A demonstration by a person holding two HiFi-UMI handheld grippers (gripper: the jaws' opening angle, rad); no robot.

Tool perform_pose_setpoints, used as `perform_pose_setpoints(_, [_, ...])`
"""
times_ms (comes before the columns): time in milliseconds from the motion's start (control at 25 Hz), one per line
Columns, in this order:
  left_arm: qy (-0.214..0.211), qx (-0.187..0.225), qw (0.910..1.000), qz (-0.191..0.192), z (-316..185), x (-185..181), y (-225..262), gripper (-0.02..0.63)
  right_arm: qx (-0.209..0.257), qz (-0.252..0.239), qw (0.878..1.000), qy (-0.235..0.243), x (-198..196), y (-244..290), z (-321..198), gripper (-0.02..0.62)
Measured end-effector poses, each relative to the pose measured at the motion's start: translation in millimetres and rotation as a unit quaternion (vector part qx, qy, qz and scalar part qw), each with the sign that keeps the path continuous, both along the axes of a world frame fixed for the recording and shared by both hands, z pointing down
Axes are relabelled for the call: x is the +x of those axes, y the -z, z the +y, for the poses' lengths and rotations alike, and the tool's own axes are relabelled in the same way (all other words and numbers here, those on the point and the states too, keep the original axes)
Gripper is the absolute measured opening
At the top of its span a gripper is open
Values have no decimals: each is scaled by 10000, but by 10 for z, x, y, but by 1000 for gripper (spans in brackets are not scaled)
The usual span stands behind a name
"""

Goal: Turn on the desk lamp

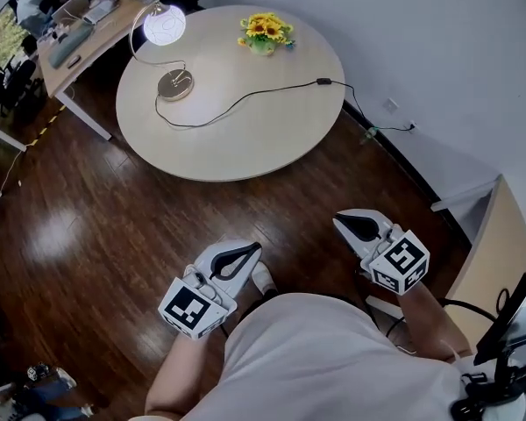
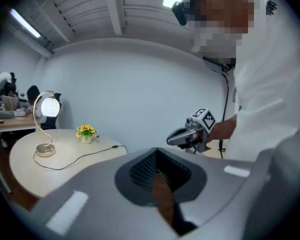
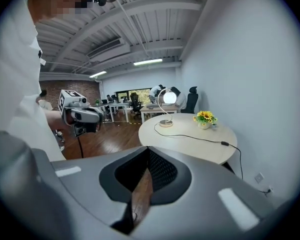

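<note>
The desk lamp (image 1: 164,26) stands on the round beige table (image 1: 254,134), its round head glowing white above a gold base (image 1: 174,84). It also shows in the left gripper view as the lamp (image 2: 50,107) and in the right gripper view as the lamp (image 3: 169,98). A black cord (image 1: 245,100) runs from the base across the table. My left gripper (image 1: 247,253) and right gripper (image 1: 349,224) are held low near my body, far from the table. Both are shut with nothing in them. Each gripper view shows the other gripper: the right gripper (image 2: 187,135) and the left gripper (image 3: 82,115).
A small pot of yellow flowers (image 1: 264,34) sits at the table's far side. The cord drops to a wall outlet (image 1: 391,105). Desks with seated people (image 1: 70,16) stand at the back left. A wooden cabinet (image 1: 500,253) is at my right. Dark wood floor lies between me and the table.
</note>
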State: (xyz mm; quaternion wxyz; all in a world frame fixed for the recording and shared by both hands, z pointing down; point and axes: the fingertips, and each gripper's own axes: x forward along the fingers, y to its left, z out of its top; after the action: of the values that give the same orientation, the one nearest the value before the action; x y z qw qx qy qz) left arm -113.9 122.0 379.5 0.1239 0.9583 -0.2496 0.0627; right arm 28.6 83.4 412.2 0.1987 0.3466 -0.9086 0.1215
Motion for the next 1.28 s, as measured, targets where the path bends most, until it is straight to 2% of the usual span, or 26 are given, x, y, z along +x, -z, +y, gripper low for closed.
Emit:
perform_pose_setpoints(400, [-75, 252, 9996, -119, 975, 756, 125, 18, 373, -313, 9987, -161, 737, 160, 1190, 3])
perform_pose_setpoints(560, [22, 210, 9998, -73, 1532, 1077, 199, 18, 431, -517, 9977, -82, 979, 224, 1753, 5])
perform_pose_setpoints(760, [61, 69, 9999, -66, 2355, 1417, 238, 18, 448, -741, 9962, -17, 1219, 274, 2496, 39])
perform_pose_setpoints(1040, [221, -2, 9995, -223, 2820, 1539, 45, 18, 537, -699, 9960, 126, 1440, 173, 2902, 51])
perform_pose_setpoints(1280, [171, 161, 9994, -270, 2744, 1659, -10, 18, 761, -715, 9945, 89, 1554, 151, 2858, 51])
